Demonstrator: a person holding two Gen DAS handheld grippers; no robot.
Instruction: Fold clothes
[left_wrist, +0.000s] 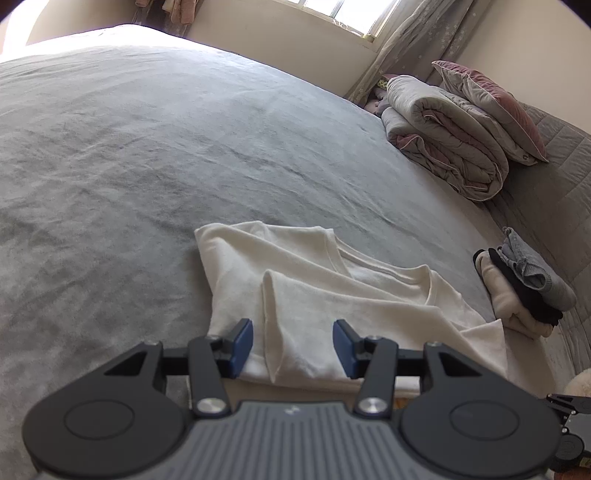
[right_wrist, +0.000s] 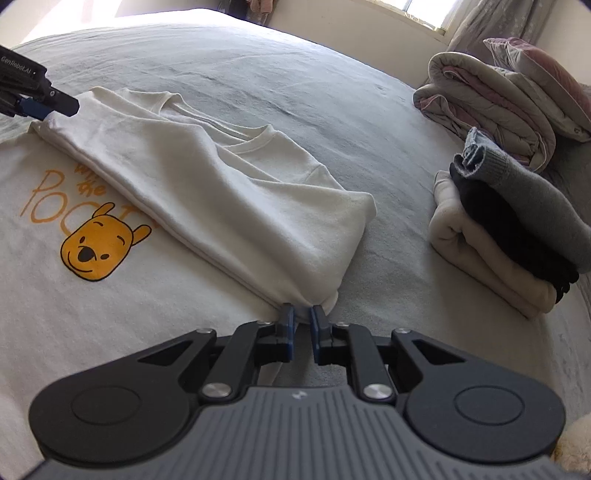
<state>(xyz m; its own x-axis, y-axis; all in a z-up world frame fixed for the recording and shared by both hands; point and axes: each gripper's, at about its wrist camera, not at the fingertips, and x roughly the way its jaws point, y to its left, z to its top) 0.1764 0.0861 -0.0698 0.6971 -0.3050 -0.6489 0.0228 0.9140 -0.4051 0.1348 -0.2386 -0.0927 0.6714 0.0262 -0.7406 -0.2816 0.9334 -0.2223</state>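
A white T-shirt (right_wrist: 207, 184) with a yellow bear print (right_wrist: 98, 247) lies on the grey bed, one side folded over along a diagonal crease. My right gripper (right_wrist: 303, 321) is shut on the shirt's folded corner at the near edge. My left gripper (left_wrist: 293, 345) is open, its blue pads on either side of a fold ridge of the shirt (left_wrist: 332, 291), holding nothing. It also shows at the left edge of the right wrist view (right_wrist: 44, 107), at the shirt's far corner.
A stack of folded clothes (right_wrist: 517, 236), cream, black and grey, sits to the right of the shirt. A rolled duvet and a pillow (left_wrist: 461, 136) lie at the far right. The grey bedspread (left_wrist: 147, 147) stretches away to the left and back.
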